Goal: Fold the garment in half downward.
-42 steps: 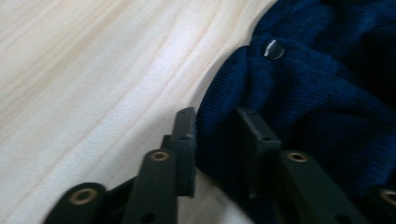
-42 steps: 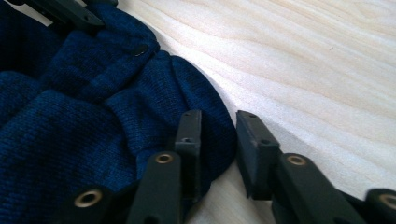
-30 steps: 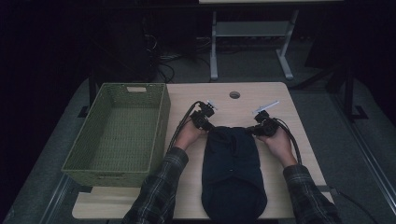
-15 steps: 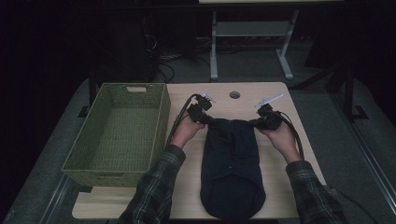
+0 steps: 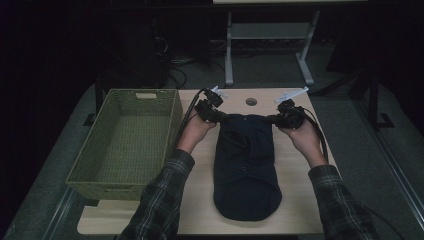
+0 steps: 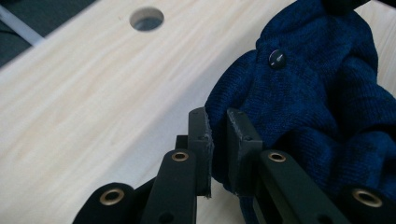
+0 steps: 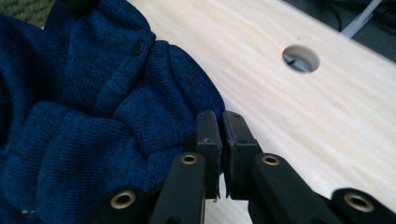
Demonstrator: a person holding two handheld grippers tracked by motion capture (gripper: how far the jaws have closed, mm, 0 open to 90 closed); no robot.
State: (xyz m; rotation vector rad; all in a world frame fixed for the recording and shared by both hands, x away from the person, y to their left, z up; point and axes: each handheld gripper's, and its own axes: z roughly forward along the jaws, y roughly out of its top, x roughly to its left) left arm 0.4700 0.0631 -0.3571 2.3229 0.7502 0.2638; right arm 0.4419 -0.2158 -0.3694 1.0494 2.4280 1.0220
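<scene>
A dark blue knitted garment (image 5: 246, 165) with buttons lies lengthwise on the wooden table (image 5: 200, 200), its far end lifted off the surface. My left gripper (image 5: 220, 118) is shut on the far left corner of the garment (image 6: 299, 107), with knit fabric pinched between its pads (image 6: 201, 135). At the far right corner my right gripper (image 5: 274, 119) is shut on the garment's (image 7: 93, 121) edge. Both hands hold the top edge stretched between them above the table.
A green woven basket (image 5: 125, 142) stands at the left of the table, beside my left forearm. A round cable hole (image 5: 251, 101) lies in the tabletop beyond the garment. Cables trail from both grippers. A metal frame stands on the floor behind the table.
Both grippers have risen and moved away from the person with the garment's top edge, drawing the fabric out longer and flatter on the table.
</scene>
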